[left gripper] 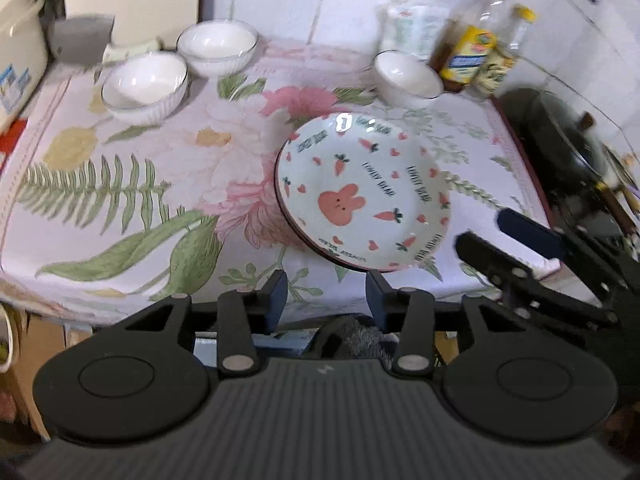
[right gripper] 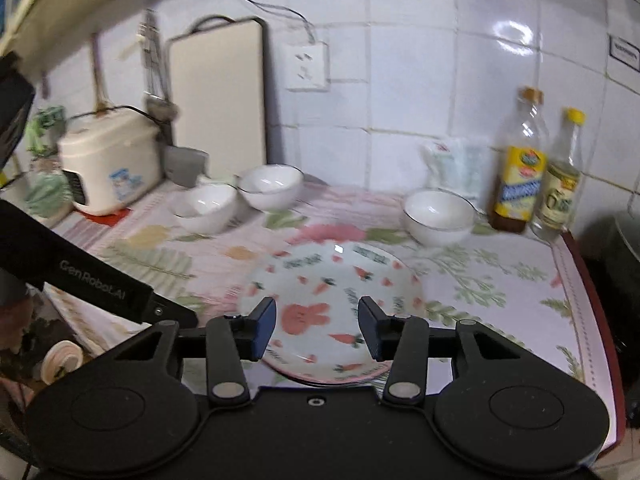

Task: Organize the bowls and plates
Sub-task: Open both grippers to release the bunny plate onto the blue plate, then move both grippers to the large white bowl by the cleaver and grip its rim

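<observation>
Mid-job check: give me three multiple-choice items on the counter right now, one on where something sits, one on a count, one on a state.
1. Where is the lone white bowl?
A. Beside the bottles
B. On the plate stack
C. Against the rice cooker

2. How many white bowls are on the floral cloth?
A. Two
B. Three
C. Five

3. What state is the left tool in?
A. Clamped on a bowl
C. Clamped on the plate rim
B. Open, nothing between its fingers

Answers: 1 A, it sits next to the yellow-label bottle. 2 B, a pair at back left plus the lone one. 3 B, a clear gap shows, short of the bunny plate.
</observation>
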`<state>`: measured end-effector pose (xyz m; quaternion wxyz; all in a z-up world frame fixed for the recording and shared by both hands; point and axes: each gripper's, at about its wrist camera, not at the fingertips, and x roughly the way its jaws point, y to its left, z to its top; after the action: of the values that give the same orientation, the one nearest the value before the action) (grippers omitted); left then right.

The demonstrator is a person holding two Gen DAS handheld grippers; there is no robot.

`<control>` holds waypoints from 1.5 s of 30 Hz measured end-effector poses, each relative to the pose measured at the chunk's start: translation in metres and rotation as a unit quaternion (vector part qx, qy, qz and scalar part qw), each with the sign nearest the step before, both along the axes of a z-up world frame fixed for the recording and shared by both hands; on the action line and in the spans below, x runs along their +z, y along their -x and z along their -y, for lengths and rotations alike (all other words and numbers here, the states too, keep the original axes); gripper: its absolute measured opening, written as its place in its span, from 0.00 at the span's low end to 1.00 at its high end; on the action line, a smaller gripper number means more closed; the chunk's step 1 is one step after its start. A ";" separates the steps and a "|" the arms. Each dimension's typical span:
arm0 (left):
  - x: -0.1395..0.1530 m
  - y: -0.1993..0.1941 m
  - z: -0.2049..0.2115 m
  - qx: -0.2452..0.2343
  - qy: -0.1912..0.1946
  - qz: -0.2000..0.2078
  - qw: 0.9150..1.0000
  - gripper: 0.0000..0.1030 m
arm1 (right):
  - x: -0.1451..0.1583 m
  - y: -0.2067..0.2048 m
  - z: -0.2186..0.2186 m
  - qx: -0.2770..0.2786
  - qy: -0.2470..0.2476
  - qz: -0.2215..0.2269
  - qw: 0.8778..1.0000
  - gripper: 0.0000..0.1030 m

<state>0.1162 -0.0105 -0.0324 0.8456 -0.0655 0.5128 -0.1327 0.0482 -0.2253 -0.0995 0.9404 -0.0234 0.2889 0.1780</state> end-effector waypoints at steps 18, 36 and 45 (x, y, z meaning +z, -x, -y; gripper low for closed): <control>0.050 0.006 -0.064 0.013 -0.016 0.065 0.998 0.58 | 0.020 0.014 -0.042 0.068 -0.015 0.036 0.997 0.61; 0.028 -0.056 -0.108 0.009 -0.061 0.058 0.996 0.76 | -0.002 -0.063 -0.105 0.168 0.000 0.054 0.984 0.69; 0.012 -0.099 -0.136 0.015 -0.063 0.044 0.997 0.78 | -0.030 -0.097 -0.153 0.205 0.015 0.052 0.977 0.78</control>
<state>0.2148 0.1255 -0.0209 0.8718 -0.0136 0.4814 -0.0900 0.1453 -0.0727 -0.1290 0.8974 -0.1053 0.2312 0.3608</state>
